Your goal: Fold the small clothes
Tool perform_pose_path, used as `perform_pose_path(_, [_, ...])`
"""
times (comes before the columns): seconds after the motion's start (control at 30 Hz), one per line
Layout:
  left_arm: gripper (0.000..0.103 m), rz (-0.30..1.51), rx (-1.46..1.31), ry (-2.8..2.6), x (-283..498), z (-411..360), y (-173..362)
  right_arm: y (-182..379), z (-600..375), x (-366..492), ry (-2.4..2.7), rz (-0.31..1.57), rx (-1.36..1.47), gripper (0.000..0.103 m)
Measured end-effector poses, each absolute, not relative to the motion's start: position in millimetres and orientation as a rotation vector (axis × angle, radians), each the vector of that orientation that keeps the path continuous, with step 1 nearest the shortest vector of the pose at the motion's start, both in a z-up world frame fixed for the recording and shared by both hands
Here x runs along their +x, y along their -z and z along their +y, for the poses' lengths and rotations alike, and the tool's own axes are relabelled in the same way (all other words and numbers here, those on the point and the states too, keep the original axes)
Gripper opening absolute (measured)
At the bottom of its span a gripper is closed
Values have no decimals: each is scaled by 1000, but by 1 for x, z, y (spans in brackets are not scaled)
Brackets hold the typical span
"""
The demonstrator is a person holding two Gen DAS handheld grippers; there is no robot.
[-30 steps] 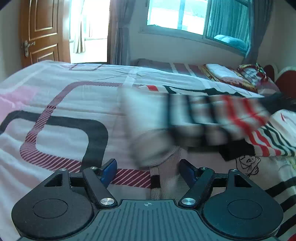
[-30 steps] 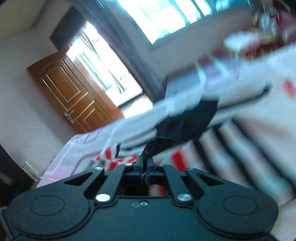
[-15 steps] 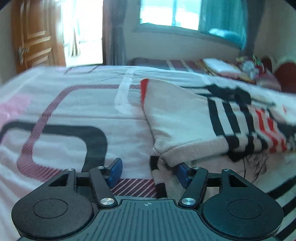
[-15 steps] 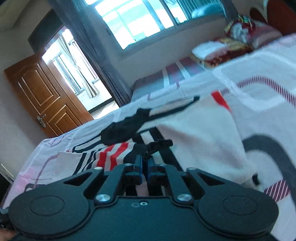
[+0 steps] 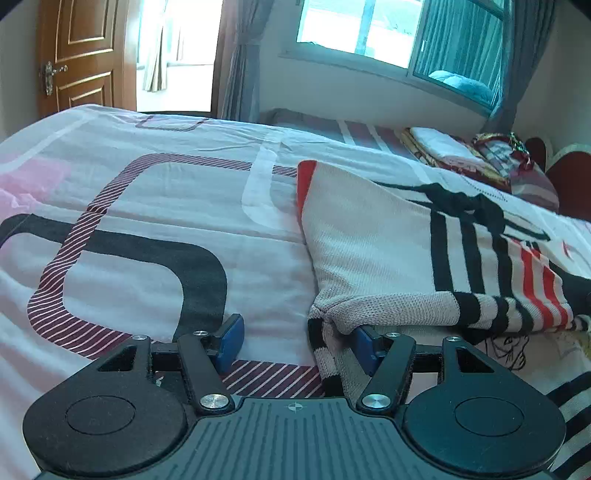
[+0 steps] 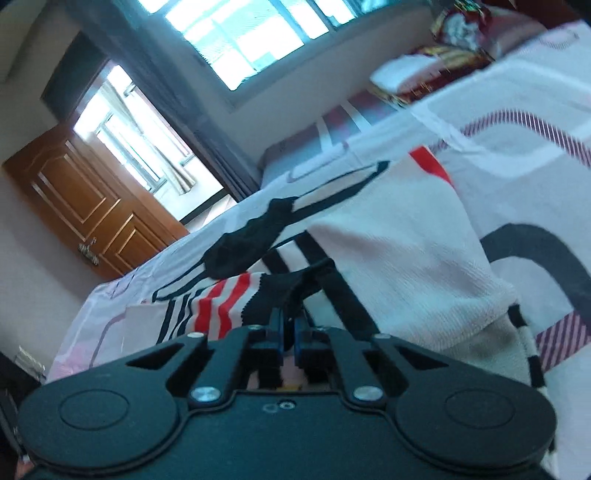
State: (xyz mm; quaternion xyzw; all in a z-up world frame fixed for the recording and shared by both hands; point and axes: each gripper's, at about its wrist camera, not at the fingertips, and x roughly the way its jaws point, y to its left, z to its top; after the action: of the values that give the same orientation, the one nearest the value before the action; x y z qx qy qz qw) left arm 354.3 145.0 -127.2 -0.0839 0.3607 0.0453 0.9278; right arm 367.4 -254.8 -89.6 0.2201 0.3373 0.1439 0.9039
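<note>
Left wrist view: the knit sweater, cream with black and red stripes, lies on the bed, one part already turned over onto the rest.
Left gripper: jaws apart, gripping nothing; a striped cuff of the sweater hangs between them against the right pad, but the left pad is well clear of it.
Right gripper: clenched on the sweater's black edge, pinched between the blue pads.
Sweater position: right half of the left wrist view, flat on the patterned bedcover; its near folded edge lies just ahead of the left gripper.
Done so far: judging by the doubled layer and rounded fold line on the near side, a first fold seems laid.
Left to do: the right gripper's edge is not yet let go; the loose cuff and dark collar area look untidy, so further folds and squaring-up probably remain.
Background: wooden door, window, folded bedding at the far end.
</note>
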Motion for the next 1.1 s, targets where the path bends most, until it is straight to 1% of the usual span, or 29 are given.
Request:
perform_pose_path(0.13, [63,764,-108,-75,349,143,121,104,-254,376,-263,759,420,7])
perform_pose_path(0.17, [63,753,-109,-81,342,145,115,100,-255,375,-260,752,407,12])
perform_pose_path(0.2, [63,728,-111,-95,334,146,108,95,-255,372,-242,738,388,23])
perform_pose_path(0.23, [63,691,-120,-113,326,145,98,87,-257,367,-238,713,366,26])
perform_pose_path(0.27, [63,665,-145,-104,323,141,91,81,-257,362,-258,689,352,27])
perform_pose_path(0.37, [63,627,-106,-10,343,100,80,71,-244,355,-303,643,263,23])
perform_pose_path(0.4, [63,628,-90,26,352,84,81,71,-235,357,-322,645,231,23])
perform_pose_path(0.53, [63,695,4,71,378,39,105,78,-187,361,-403,650,74,24])
perform_pose_path(0.57, [67,728,37,55,380,35,114,82,-177,360,-415,655,21,23])
perform_pose_path(0.6, [75,741,31,48,379,39,120,88,-169,360,-415,668,-42,20])
perform_pose_path(0.63, [77,741,-10,41,376,46,123,95,-163,362,-377,693,-118,18])
perform_pose_path(0.67, [77,742,-8,49,374,48,122,100,-167,364,-352,687,-135,16])
perform_pose_path(0.73, [77,753,39,63,373,45,120,97,-176,368,-306,704,-99,13])
perform_pose_path(0.8, [77,756,20,80,374,49,112,93,-178,372,-305,722,-87,13])
perform_pose_path(0.83, [78,725,11,79,373,53,103,89,-180,371,-305,715,-68,16])
perform_pose_path(0.87, [78,689,11,74,377,57,95,83,-183,370,-302,683,-44,23])
perform_pose_path(0.93, [78,655,12,62,390,62,86,72,-187,373,-302,620,-13,24])
perform_pose_path(1.03, [78,683,-38,62,422,69,92,69,-174,399,-332,620,28,23])
perform_pose_path(1.1, [78,743,-35,41,443,72,109,76,-157,416,-394,629,12,22])
